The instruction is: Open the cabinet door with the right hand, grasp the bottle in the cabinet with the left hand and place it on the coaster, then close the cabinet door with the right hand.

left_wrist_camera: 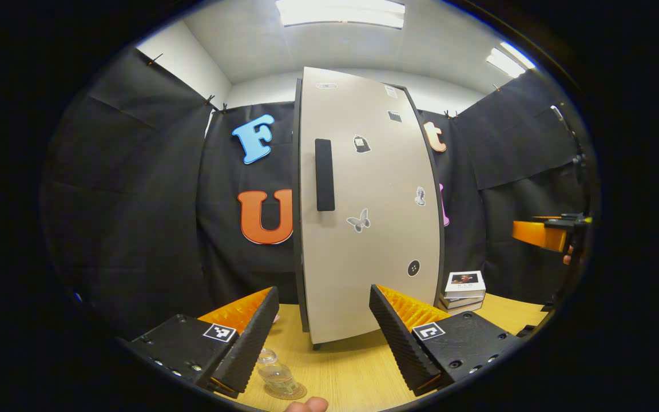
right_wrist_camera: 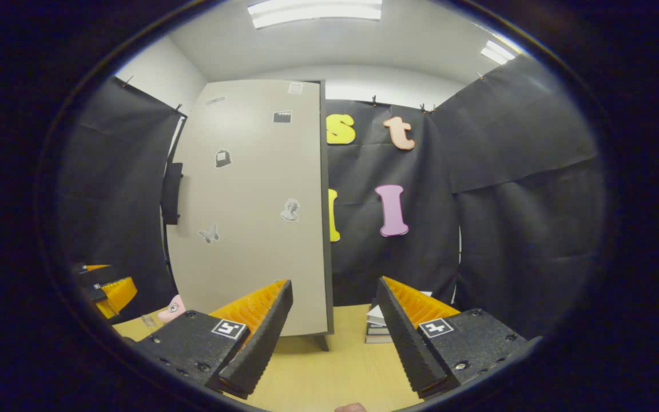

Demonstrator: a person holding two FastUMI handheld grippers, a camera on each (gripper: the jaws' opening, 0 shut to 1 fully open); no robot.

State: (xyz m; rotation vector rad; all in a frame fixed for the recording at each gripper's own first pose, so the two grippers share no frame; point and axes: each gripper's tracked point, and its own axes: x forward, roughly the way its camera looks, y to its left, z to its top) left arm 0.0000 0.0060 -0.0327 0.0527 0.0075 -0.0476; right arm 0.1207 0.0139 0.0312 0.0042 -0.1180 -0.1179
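Left gripper view, from left to right: the left gripper [left_wrist_camera: 318, 337] is spread wide and holds nothing, its fingers [left_wrist_camera: 249, 343] framing the lower edge of the picture. Just inside the left finger, the clear bottle [left_wrist_camera: 275, 375] stands upright on the round coaster [left_wrist_camera: 298, 392] on the wooden table [left_wrist_camera: 341, 366]. Beyond it rises the cabinet [left_wrist_camera: 369, 229], its pale door [left_wrist_camera: 386, 189] flush with the frame and its dark vertical handle [left_wrist_camera: 324, 174] untouched. A stack of books [left_wrist_camera: 463, 292] sits beside the cabinet's right foot, and the right gripper [left_wrist_camera: 547, 233] appears at the far right edge, well apart from the door. Right gripper view: the cabinet door [right_wrist_camera: 249, 212] occupies the left half, and the right gripper [right_wrist_camera: 335, 337] is released, its jaws parted over bare table [right_wrist_camera: 329, 372], gripping nothing. Judged from this arrangement, every step appears complete: bottle placed on the coaster, door shut. Nothing appears to remain but withdrawing both grippers.
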